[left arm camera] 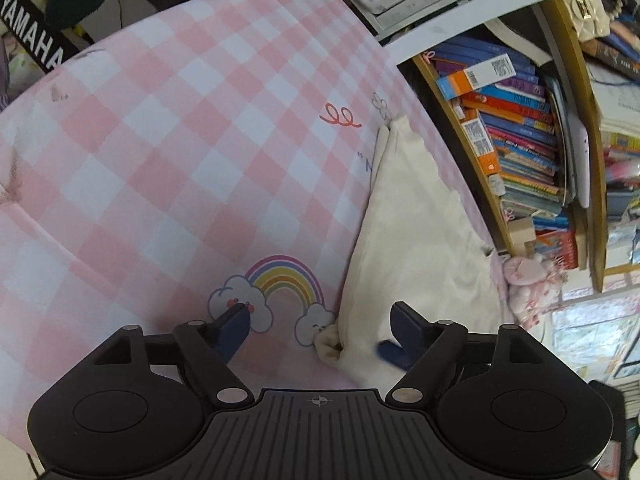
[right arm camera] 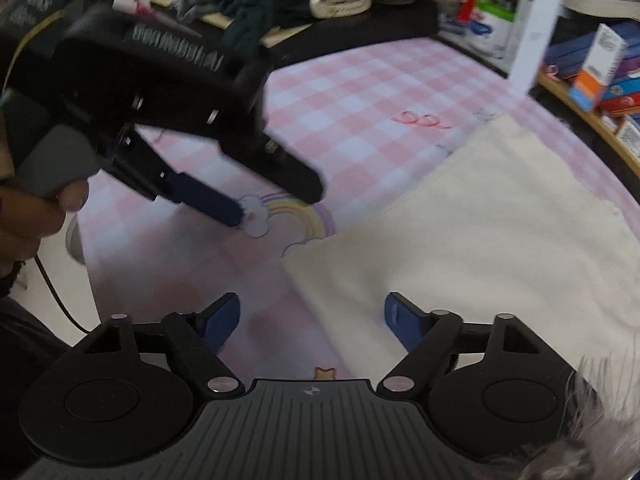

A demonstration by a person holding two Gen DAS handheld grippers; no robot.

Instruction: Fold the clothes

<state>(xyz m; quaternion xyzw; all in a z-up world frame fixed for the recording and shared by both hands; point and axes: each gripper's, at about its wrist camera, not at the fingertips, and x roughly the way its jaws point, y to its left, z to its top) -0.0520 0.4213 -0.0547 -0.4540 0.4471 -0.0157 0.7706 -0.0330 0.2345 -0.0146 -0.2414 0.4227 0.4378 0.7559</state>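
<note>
My left gripper [left arm camera: 320,322] hangs spread over the pink-and-white checked sheet [left arm camera: 168,152], nothing pinched. My right gripper [right arm camera: 312,314] is spread too, over the edge of the cream folded cloth garment [right arm camera: 480,240], which lies flat beside the rainbow print [right arm camera: 304,216].

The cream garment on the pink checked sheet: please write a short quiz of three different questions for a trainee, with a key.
1. True or false: the left gripper is clamped on the cream garment.
2. Which print on the pink checked sheet lies nearest the garment's lower corner? A) a rainbow with clouds B) a car C) a star
3. In the left wrist view, what stands beyond the garment's far edge?

Key
1. False; its jaws are open, with the garment's corner between the fingers, and no pad presses on it.
2. A, the rainbow.
3. A bookshelf packed with books.
</note>
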